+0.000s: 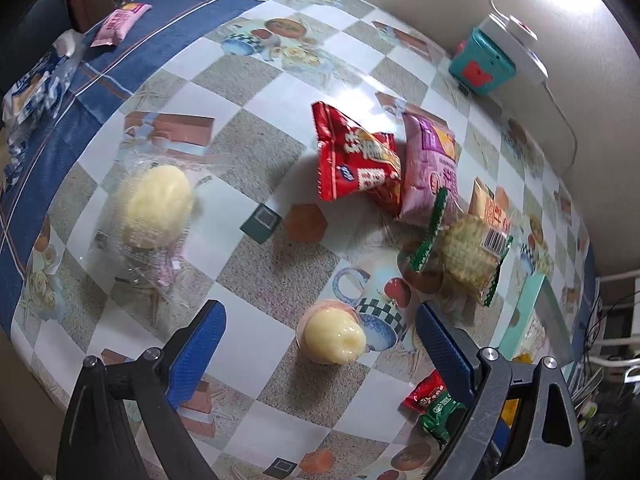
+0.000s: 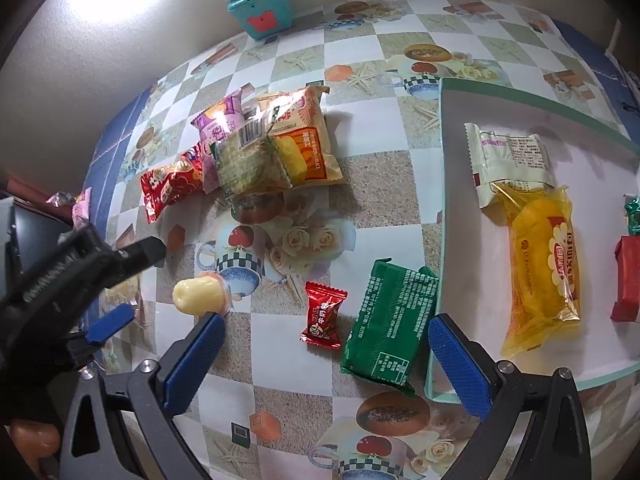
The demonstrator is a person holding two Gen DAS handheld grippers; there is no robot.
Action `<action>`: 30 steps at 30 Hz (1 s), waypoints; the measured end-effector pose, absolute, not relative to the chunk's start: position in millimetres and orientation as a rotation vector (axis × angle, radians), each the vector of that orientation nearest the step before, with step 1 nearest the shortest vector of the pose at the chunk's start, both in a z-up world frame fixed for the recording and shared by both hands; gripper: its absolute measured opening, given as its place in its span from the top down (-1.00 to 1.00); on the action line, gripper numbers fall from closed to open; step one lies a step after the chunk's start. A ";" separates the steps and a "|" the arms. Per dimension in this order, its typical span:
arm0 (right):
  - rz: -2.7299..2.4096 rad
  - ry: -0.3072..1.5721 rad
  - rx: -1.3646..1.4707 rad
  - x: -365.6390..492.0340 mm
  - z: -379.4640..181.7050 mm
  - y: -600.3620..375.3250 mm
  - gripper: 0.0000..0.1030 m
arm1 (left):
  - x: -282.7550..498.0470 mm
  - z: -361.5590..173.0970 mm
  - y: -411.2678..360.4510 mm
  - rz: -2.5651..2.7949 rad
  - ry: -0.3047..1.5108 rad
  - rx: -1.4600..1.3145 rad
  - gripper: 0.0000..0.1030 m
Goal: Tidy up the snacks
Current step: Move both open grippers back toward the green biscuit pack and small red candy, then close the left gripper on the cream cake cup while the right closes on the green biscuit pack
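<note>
Snacks spread on a checked, picture-printed tablecloth (image 2: pixel 392 184); landmark for all positions is the pale tray (image 2: pixel 452 128) with green rim.

- Inside the tray: white sachet (image 2: pixel 508 160) at the far end, yellow cake pack (image 2: pixel 548 272) overlapping its near edge, a red block (image 2: pixel 628 280) and a scrap of green wrapper at the picture's right border.
- Against the tray's near-left edge, on the cloth: green packet (image 2: pixel 388 320), printed back upward.
- Just left of the green packet: small red candy (image 2: pixel 323 312).
- Farther left of the tray: yellow jelly cup (image 1: pixel 334 338) on its side.
- Well left and beyond the tray: heap of five packs — cracker pack (image 2: pixel 248 160), orange-yellow bag (image 2: pixel 308 140), pink bag (image 2: pixel 220 120), red bag (image 1: pixel 352 156), overlapping one another.
- Far from the tray, left-wrist view: clear-wrapped yellow cake (image 1: pixel 156 204); pink sachet (image 1: pixel 120 22) at the cloth's blue border.
- Teal box (image 2: pixel 262 10) by the wall, beyond the tray.

Left gripper (image 1: pixel 320 332): jaws spread wide, empty, the jelly cup lying between the blue pads, untouched.
Right gripper (image 2: pixel 326 344): jaws spread wide, empty, red candy and green packet between its pads.
</note>
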State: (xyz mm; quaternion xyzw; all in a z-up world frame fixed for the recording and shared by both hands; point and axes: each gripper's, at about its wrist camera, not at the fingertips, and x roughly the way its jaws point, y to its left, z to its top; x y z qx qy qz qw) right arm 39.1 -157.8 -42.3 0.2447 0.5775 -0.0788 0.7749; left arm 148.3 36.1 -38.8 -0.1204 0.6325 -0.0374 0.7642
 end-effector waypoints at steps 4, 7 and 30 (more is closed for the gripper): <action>-0.177 1.242 0.586 35.2 -41.9 -170.6 -1.00 | 147.6 -44.4 30.4 -0.097 1.387 -0.248 -0.84; -0.179 1.240 0.623 31.8 -42.5 -179.3 -1.00 | 147.0 -49.4 25.1 -0.109 1.405 -0.226 -0.70; -0.131 1.245 0.615 23.3 -43.8 -181.9 -0.32 | 147.9 -74.9 8.7 -0.150 1.466 -0.191 0.06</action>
